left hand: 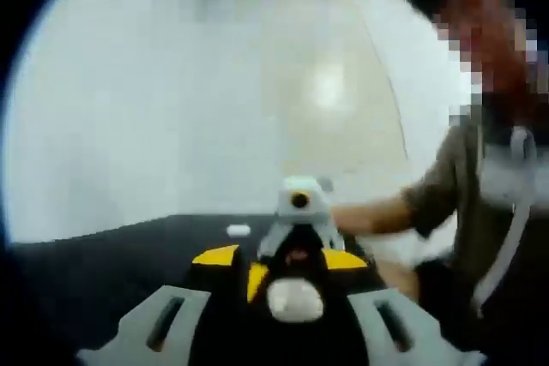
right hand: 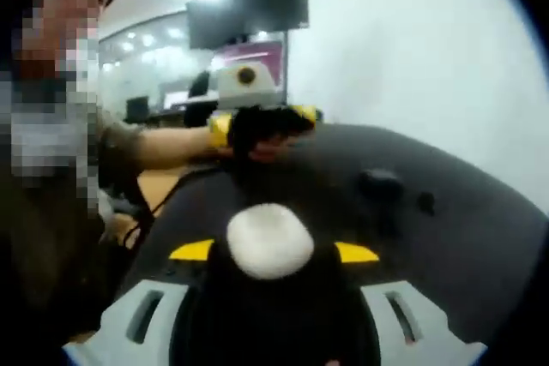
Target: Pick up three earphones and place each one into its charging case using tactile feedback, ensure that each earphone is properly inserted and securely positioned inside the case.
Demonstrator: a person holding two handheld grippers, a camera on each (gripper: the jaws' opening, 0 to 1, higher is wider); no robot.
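Jaws of both grippers pinch white earphones (left hand: 294, 298) (right hand: 268, 240); right gripper view adds a dark case (right hand: 380, 183).

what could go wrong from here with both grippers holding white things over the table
1. The right gripper pinches a rounded white object at the tips only; a smooth round piece could squirt out and drop onto the dark table.
2. The left gripper holds its own white piece while directly facing the right one; closing in misaligned may knock either loose.
3. Both views are blurred, so seating is hard to confirm by sight.
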